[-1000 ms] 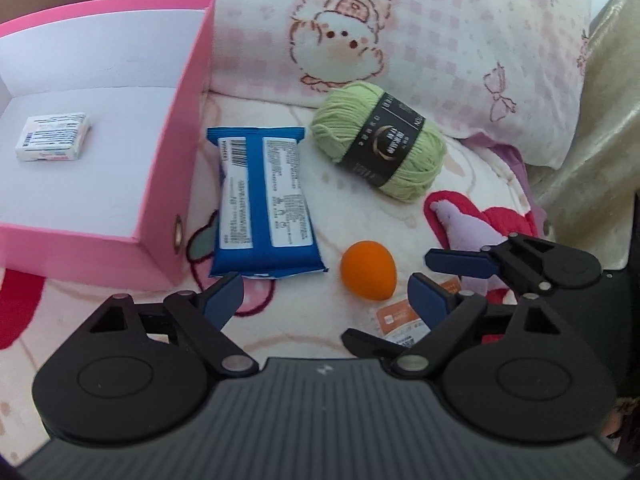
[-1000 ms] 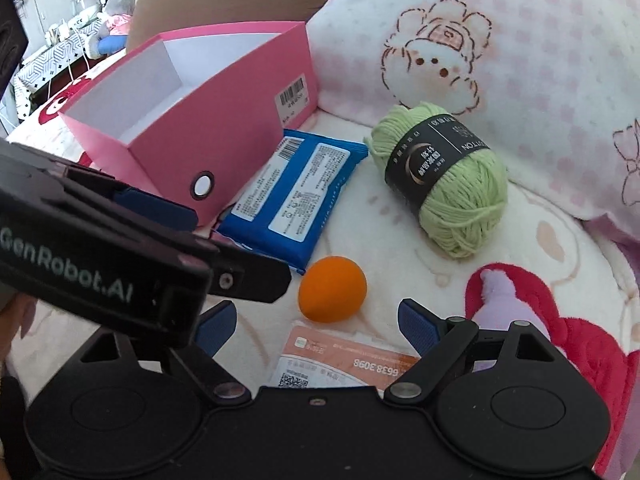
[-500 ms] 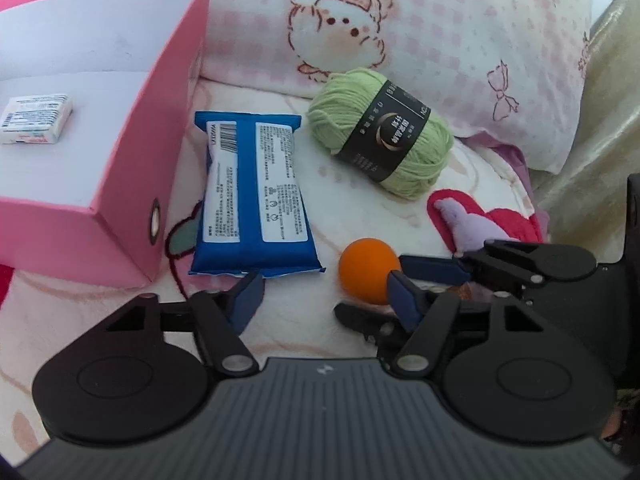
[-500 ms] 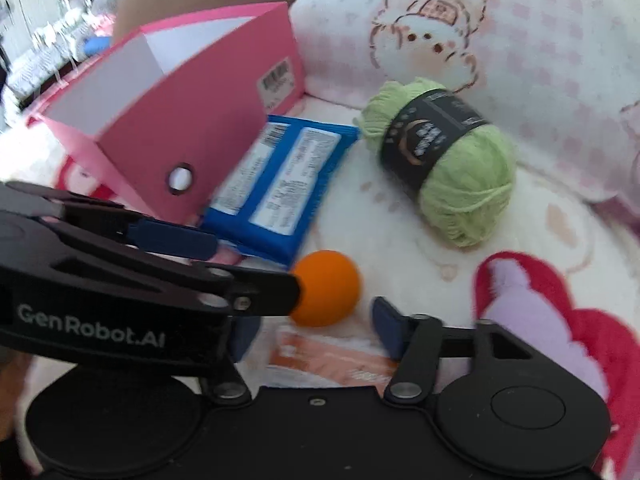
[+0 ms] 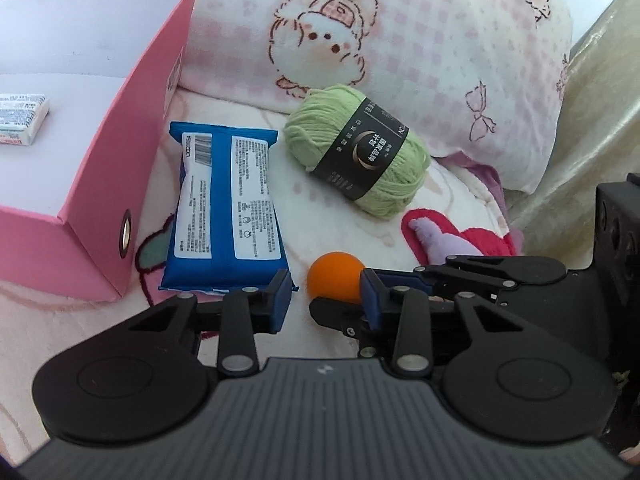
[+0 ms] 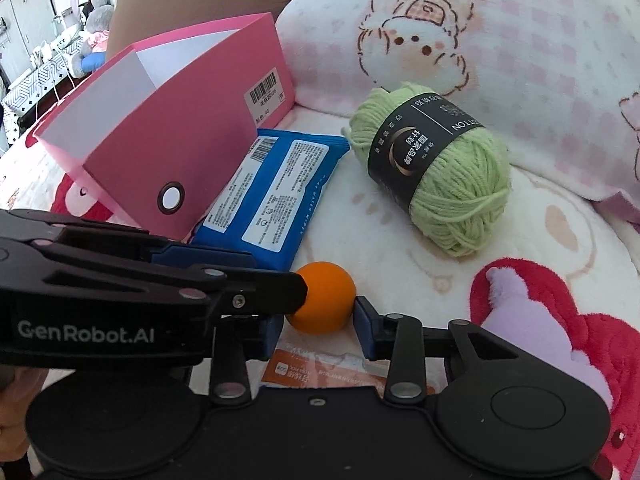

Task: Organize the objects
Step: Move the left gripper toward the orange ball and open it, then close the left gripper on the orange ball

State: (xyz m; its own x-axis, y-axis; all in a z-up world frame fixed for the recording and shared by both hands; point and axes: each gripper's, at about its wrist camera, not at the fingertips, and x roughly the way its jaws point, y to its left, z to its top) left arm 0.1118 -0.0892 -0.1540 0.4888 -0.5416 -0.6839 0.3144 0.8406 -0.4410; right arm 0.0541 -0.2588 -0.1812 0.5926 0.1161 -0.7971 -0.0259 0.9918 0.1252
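Right gripper [image 6: 316,326] closing around orange ball [image 6: 325,303], left gripper [image 5: 325,300] closing empty beside it, blue packet [image 5: 228,204] just ahead

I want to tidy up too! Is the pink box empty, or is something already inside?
Not empty. The pink box holds one small white packet, lying flat on its white floor. The rest of the visible floor looks bare.

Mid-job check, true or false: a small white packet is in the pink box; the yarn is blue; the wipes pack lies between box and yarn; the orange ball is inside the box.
1. A small white packet lies in the pink box. True.
2. The yarn is blue. False: it is green with a black band.
3. The wipes pack lies between box and yarn. True.
4. The orange ball is inside the box. False: it lies on the blanket, between the closing jaws of the right gripper.
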